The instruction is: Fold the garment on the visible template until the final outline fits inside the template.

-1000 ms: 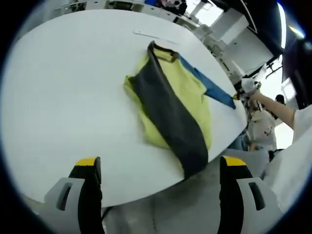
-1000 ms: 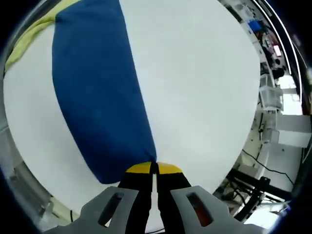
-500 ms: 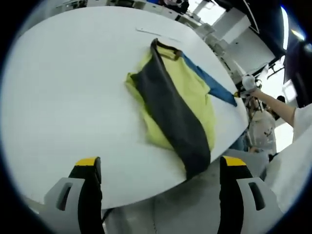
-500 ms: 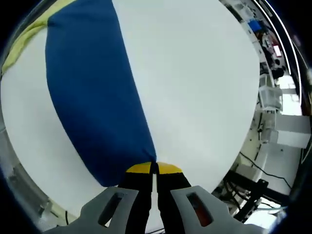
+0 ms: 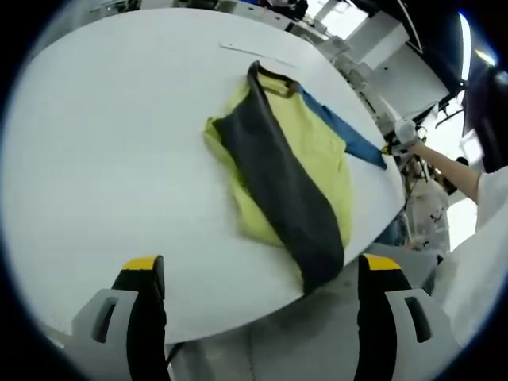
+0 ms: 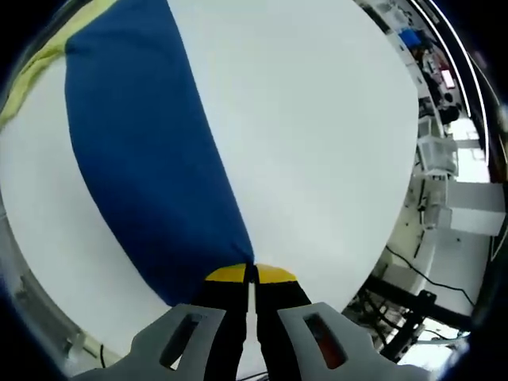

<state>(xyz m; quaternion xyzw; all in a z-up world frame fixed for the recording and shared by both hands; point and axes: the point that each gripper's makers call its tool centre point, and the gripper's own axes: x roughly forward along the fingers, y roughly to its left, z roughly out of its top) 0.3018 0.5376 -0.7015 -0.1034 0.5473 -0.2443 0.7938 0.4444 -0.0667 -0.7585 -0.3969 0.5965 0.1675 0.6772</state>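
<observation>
A yellow garment with a dark grey sleeve across it lies crumpled on the white table; the grey sleeve's end hangs over the near edge. Its blue sleeve stretches to the right, where the right gripper, held by a person's gloved hand, pinches its end. In the right gripper view the blue sleeve runs up from my shut right gripper, with yellow cloth at the top left. My left gripper hangs open over the table's near edge, short of the garment.
A thin white strip lies on the table beyond the collar. Shelves and room clutter stand past the table's far side. A person's white sleeve is at the right, off the table.
The blue sleeve has been drawn a little further out and straighter by the right gripper. The left gripper stays open and still.
</observation>
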